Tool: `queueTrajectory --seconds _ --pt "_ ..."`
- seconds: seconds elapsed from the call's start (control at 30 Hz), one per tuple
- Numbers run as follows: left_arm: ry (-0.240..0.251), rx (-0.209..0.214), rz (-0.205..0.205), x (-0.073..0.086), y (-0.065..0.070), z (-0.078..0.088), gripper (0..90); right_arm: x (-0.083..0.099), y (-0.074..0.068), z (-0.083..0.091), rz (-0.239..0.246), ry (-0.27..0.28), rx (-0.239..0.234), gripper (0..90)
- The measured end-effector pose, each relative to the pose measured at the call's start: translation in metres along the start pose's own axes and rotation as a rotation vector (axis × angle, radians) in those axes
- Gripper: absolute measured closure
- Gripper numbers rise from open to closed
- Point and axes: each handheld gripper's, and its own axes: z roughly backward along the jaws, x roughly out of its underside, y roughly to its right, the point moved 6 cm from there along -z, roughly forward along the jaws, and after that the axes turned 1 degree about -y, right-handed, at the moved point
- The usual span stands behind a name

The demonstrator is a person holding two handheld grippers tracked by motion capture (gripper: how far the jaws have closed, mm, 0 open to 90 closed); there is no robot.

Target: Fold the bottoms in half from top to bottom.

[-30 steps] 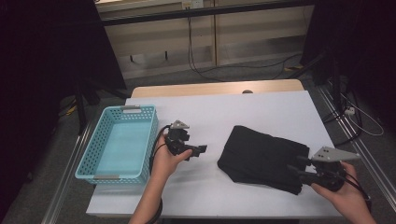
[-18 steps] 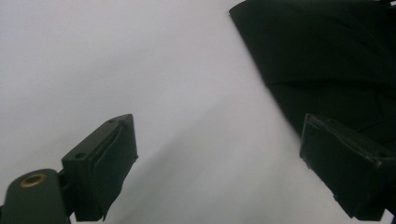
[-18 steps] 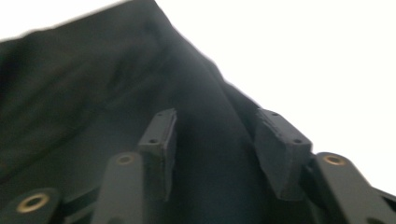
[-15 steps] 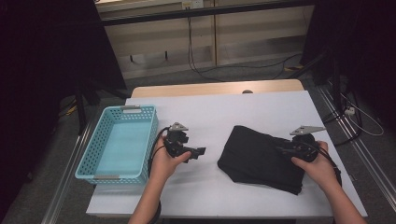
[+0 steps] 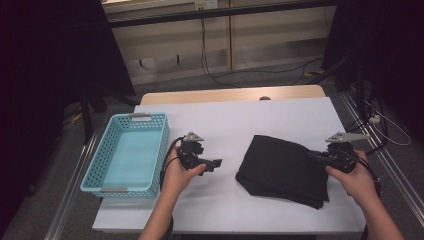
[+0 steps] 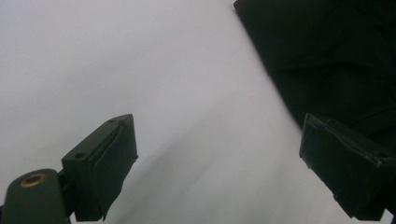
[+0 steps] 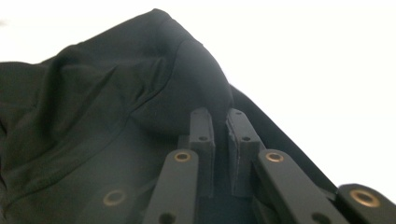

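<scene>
Since a second ago your right tongs [image 5: 320,156] have slid from the black cloth's [image 5: 282,170] 4 o'clock corner up to its 3 o'clock edge, jaws just closing. Left to right now: a perforated turquoise plastic basket [image 5: 150,150] at 9 o'clock on the white counter [image 5: 235,120]; your left tongs [image 5: 216,163], released with nothing between, pointing toward 3 o'clock at the cloth; then the soft, folded, creased cloth, a raised pinch of it grasped by your right tongs, hand low.
</scene>
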Motion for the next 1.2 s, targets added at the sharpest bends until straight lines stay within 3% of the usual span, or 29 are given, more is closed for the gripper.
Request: queueTrajectory --seconds 0.2,0.47,0.53,0.63,0.97,1.2 --pt "0.004 0.011 -0.001 -0.001 0.007 -0.003 10.3 0.010 0.004 -0.006 0.017 -0.004 0.045 55.6" --pt "0.019 0.052 0.010 -0.002 0.021 -0.011 6.0 0.003 -0.008 -0.008 0.035 0.045 0.044 28.1" --pt "0.023 0.068 0.003 -0.003 0.027 -0.013 5.7 0.002 -0.011 -0.009 0.051 0.046 0.063 26.3" --pt "0.014 0.062 -0.010 -0.002 0.033 -0.016 7.6 0.002 -0.015 -0.012 0.050 0.048 0.053 22.7" --pt "-0.007 0.079 -0.008 0.005 0.048 -0.031 31.1 0.004 -0.013 -0.013 0.023 0.059 0.067 18.4" --pt "-0.025 0.079 -0.044 0.008 0.061 -0.042 36.7 0.003 -0.016 -0.012 0.026 0.067 0.065 17.3"
